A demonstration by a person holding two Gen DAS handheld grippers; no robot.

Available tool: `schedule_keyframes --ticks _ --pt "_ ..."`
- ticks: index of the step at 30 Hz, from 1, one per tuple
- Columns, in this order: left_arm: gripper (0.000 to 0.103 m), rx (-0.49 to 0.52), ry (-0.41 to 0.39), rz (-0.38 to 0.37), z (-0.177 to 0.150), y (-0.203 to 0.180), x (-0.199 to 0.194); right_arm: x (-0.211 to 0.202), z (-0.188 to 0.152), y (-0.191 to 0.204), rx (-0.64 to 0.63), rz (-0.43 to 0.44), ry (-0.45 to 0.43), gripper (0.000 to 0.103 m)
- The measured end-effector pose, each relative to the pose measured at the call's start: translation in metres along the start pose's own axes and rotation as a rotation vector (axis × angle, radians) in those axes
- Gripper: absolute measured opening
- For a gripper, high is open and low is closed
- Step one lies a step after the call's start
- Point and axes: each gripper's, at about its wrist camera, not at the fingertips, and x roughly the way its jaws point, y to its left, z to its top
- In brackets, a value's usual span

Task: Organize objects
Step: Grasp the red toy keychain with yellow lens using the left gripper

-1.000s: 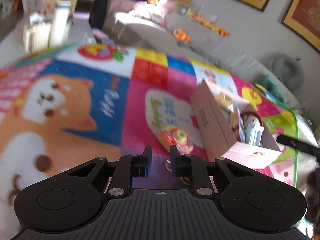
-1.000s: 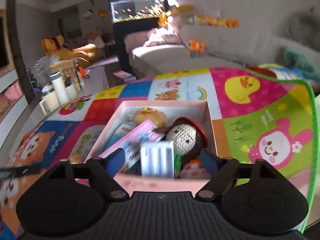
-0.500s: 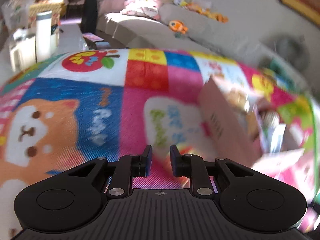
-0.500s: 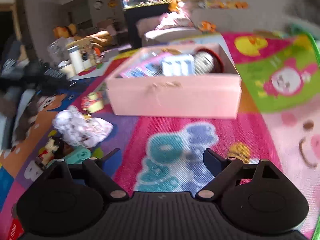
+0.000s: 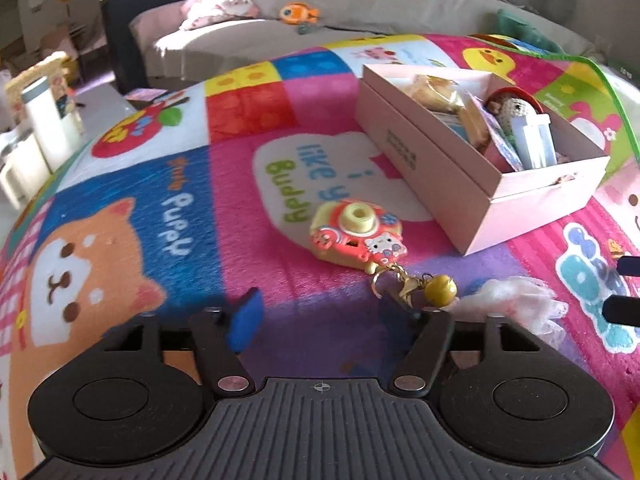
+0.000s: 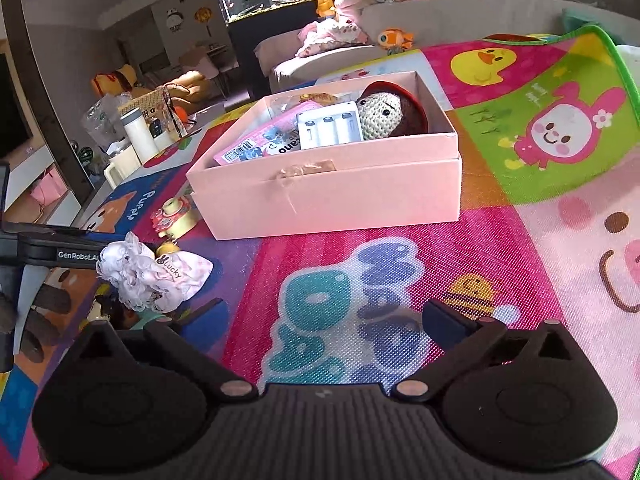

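Note:
A pink open box (image 5: 432,168) (image 6: 332,196) sits on the colourful play mat and holds a crocheted doll (image 6: 384,114), a white battery case (image 6: 330,126), a pink packet and other small items. A red and yellow toy camera keychain (image 5: 356,236) (image 6: 174,216) lies on the mat left of the box. My left gripper (image 5: 318,312) is open and empty, just in front of the keychain's yellow bell (image 5: 440,290). A white lace pouch (image 6: 156,274) (image 5: 516,302) lies beside it. My right gripper (image 6: 320,320) is open and empty, in front of the box.
A small figure and a teal item (image 6: 120,312) lie partly hidden by the pouch. The left gripper's body (image 6: 52,248) shows at the right wrist view's left edge. A grey sofa (image 5: 280,36) with soft toys stands behind the mat. Bottles (image 6: 138,140) stand at far left.
My left gripper has opened from nearly shut and drawn back toward the keychain. My right gripper has pulled back from over the box to the mat in front of it.

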Motion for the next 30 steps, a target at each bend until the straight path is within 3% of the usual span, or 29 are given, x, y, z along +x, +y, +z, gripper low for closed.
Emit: schedule_keyframes --ticks 3,5,8,10,13,18,22,24,30 --pt "0.082 0.034 0.006 -0.01 -0.001 -0.005 0.002 0.0 0.0 0.0 0.004 0.003 -0.001 0.103" --pt "0.079 0.039 -0.008 -0.059 -0.003 -0.004 -0.004 0.0 0.0 -0.001 0.009 0.007 -0.002 0.103" --pt "0.077 0.093 -0.122 -0.146 -0.007 -0.01 -0.022 0.0 0.0 -0.001 0.014 0.01 -0.004 0.103" --pt "0.078 0.155 -0.166 -0.137 -0.005 -0.021 -0.027 0.0 0.0 -0.001 0.011 0.008 -0.003 0.103" --pt "0.078 0.19 -0.146 -0.071 0.006 -0.03 -0.014 0.0 0.0 -0.001 0.011 0.007 -0.003 0.103" --pt "0.078 0.043 -0.098 -0.057 0.027 -0.021 0.017 -0.001 0.0 -0.002 0.014 0.011 -0.004 0.103" --pt "0.076 0.031 -0.052 -0.014 0.029 -0.022 0.036 -0.001 0.0 -0.001 0.014 0.01 -0.004 0.103" --pt "0.064 0.026 -0.079 -0.007 0.025 -0.02 0.034 0.0 0.0 -0.001 0.013 0.009 -0.003 0.103" --pt "0.063 -0.072 -0.081 -0.045 -0.008 -0.013 -0.003 0.0 0.0 0.002 -0.007 -0.008 0.001 0.103"
